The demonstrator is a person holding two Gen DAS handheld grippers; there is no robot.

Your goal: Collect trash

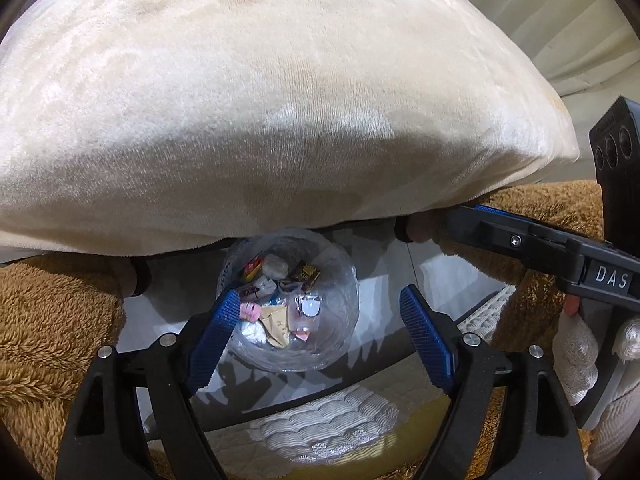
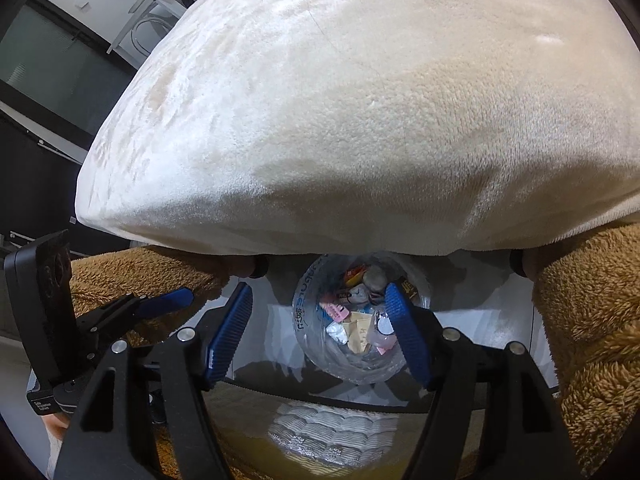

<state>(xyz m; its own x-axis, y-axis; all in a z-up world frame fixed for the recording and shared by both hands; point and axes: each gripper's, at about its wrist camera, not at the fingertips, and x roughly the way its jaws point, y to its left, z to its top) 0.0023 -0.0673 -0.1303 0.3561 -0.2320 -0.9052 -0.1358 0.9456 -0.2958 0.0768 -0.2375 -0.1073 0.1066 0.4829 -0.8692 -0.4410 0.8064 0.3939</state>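
Blue ribbed fingers (image 1: 426, 342) of the left gripper (image 1: 320, 340) stand spread wide with nothing between them, and the right gripper (image 2: 320, 340) is parted just as wide and just as bare. Both hang above the clear-lined trash bin (image 1: 288, 304), which already holds wrappers (image 1: 276, 320), crumpled paper and small scraps. Over the far rim of the bin bulges a big cream plush cushion (image 1: 260, 100), with brown shaggy plush (image 1: 52, 328) flanking the bin on both sides. I'd judge the main risk to be a finger snagging the thin liner and dragging it off the rim, or the two grippers knocking together, since they sit just beside one another. Open room lies only straight above the bin; toward the cushion and the brown plush there is little clearance.
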